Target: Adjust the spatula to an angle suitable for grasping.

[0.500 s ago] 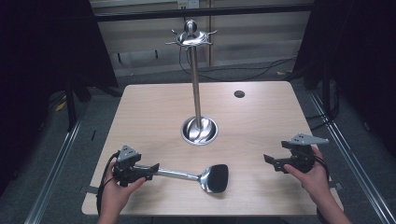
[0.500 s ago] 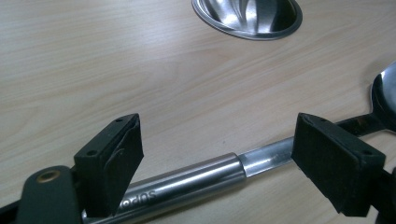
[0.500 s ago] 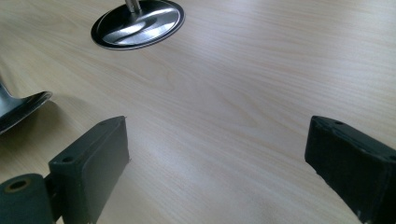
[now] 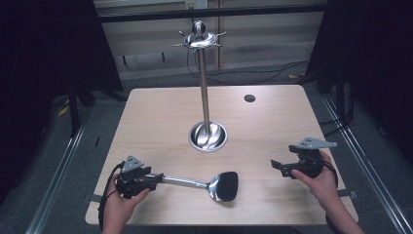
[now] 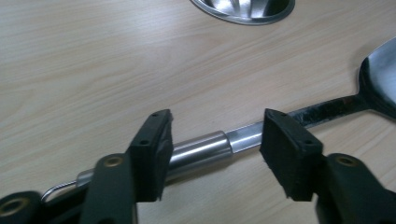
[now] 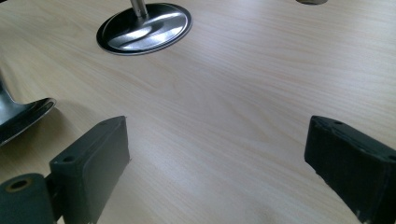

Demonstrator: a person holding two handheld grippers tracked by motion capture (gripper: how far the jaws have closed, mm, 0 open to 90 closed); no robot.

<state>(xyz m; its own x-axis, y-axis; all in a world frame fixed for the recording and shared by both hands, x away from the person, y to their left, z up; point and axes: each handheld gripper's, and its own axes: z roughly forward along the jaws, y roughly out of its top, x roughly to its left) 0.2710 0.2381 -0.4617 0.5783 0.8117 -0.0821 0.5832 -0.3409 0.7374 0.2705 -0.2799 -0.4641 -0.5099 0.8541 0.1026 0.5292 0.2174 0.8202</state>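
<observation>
I see a pale wood-grain table [image 4: 160, 117], matt and smooth. The spatula [image 4: 214, 185] looks like polished metal: glossy blade, shiny steel handle. The stand [image 4: 205, 97] beyond it is mirror-bright chrome. Left gripper [image 5: 215, 144] pads [image 5: 152, 156] are matt black rubber.

Wood table [image 4: 160, 117], dark room, grey floor [image 4: 97, 122].

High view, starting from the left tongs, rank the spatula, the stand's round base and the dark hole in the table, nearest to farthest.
From the left tongs:
1. Spatula, handle between the jaws, front of table.
2. Round base, table's middle.
3. Dark hole, far right.
</observation>
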